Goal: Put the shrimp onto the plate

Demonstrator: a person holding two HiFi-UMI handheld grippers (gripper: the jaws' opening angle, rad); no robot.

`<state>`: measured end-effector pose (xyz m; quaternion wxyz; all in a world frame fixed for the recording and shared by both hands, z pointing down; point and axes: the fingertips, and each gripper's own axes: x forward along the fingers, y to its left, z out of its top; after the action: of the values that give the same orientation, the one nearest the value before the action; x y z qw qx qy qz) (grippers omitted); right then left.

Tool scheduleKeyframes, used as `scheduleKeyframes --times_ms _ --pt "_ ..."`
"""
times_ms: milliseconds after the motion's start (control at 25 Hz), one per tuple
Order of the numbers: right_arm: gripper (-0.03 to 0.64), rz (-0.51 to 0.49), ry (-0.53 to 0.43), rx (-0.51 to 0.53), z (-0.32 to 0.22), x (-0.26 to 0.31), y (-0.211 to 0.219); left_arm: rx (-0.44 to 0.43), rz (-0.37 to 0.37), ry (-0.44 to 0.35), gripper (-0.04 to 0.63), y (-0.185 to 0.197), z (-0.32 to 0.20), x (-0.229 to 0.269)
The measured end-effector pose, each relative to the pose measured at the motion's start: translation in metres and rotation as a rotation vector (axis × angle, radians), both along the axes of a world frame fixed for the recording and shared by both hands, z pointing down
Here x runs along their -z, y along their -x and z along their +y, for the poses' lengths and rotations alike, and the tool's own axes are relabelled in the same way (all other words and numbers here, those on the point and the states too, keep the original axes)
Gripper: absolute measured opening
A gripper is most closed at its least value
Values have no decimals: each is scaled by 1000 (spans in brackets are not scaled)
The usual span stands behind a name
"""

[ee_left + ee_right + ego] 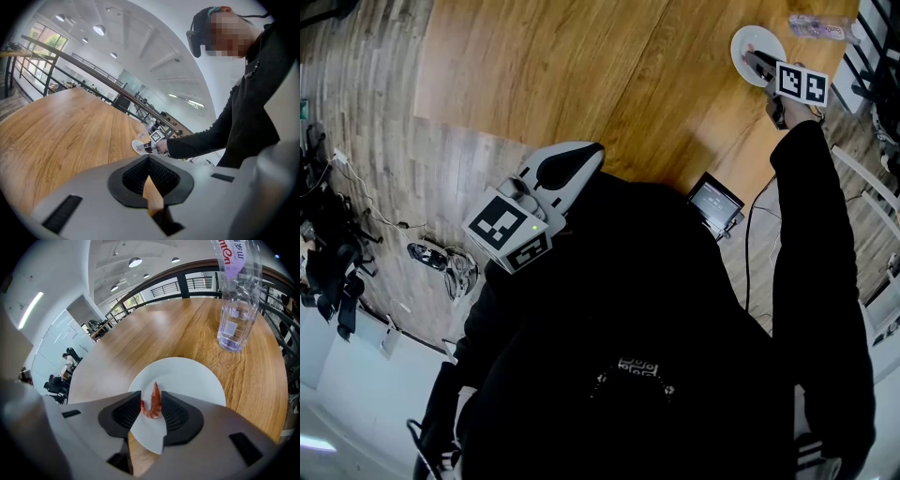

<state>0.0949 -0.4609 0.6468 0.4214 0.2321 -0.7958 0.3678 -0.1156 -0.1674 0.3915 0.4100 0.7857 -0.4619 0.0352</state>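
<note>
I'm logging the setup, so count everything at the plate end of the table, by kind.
plate: 1
shrimp: 1
bottle: 1
Total: 3

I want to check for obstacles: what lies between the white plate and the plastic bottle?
Only bare wooden tabletop lies between the plate and the bottle, as the right gripper view shows.

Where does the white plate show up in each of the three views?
Head view: plate in the top right corner.
Left gripper view: small, mid-picture, far across the table.
Right gripper view: large, at the centre.
Shared landmark: the wooden table it sits on.
</note>
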Motion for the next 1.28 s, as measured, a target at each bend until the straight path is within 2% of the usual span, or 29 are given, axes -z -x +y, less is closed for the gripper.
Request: scheduleKeyframes --times_ms 120,520,720,920,1040,1160,1280 --pt "154 -24 0 -31 -2 1 -1 -5 -1 -6 6 -1 -1 1" --pt "192 -108 -20 -148 -12 14 -3 -29 -19 -36 6 0 -5 11" --pt "192 -103 -65 -133 -5 37 -6 -64 -33 -73 6 0 -6 23" --pt "192 -112 -126 -155 8 78 -30 -111 -47 -123 6 -7 -11 37" --pt "189 -88 -187 -131 31 106 -47 -148 -54 -156 6 -19 -13 45" --pt "160 -148 -256 -154 54 147 -59 -199 -55 -206 6 -33 -25 52" --pt "47 -237 -321 -179 82 190 -60 -256 -49 -248 6 -43 -37 62"
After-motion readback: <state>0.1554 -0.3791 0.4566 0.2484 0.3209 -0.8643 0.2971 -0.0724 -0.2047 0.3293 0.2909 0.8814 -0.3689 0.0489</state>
